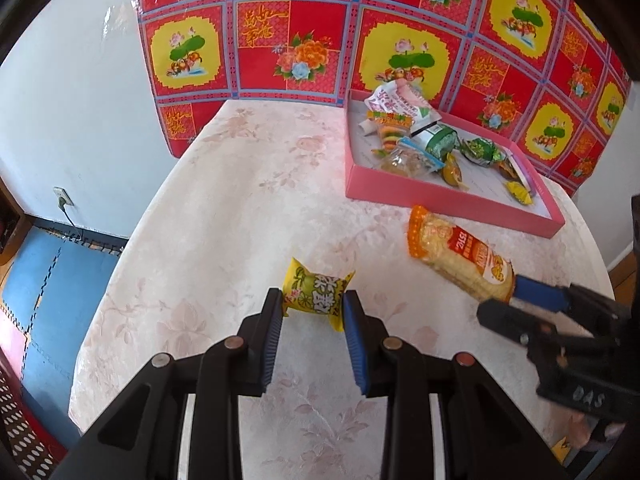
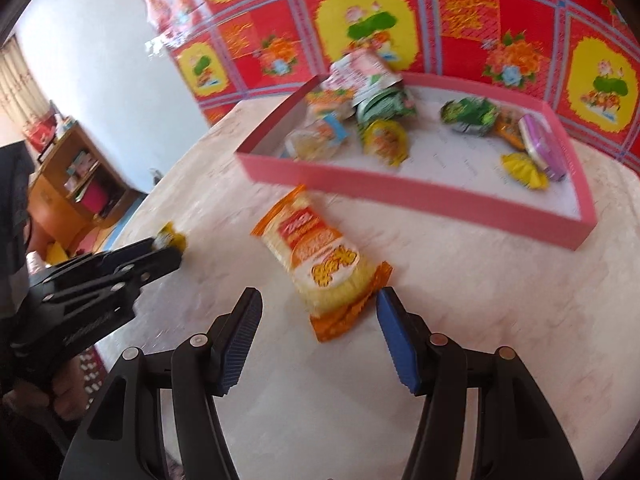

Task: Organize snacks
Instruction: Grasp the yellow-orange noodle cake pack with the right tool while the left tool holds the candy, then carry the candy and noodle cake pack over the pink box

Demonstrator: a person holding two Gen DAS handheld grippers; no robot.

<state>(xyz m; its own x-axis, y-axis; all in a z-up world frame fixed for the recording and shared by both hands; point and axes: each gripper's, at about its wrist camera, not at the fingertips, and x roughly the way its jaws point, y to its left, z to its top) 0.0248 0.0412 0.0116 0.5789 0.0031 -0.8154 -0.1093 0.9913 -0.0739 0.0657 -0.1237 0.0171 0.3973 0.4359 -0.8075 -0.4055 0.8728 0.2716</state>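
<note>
Yellow snack sits pinched between the left gripper's pads, nearer than the pink box. Right gripper, jaws spread, straddles the orange packet, which points boxward.

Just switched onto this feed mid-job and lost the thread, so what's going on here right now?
A person is sorting snacks into the pink box on the table. The left gripper has its fingers on either side of a small yellow packet, seemingly closing on it. The right gripper is open around the near end of the long orange cracker packet, not yet gripping. Both packets lie outside the box, which already holds several wrapped snacks.
</note>
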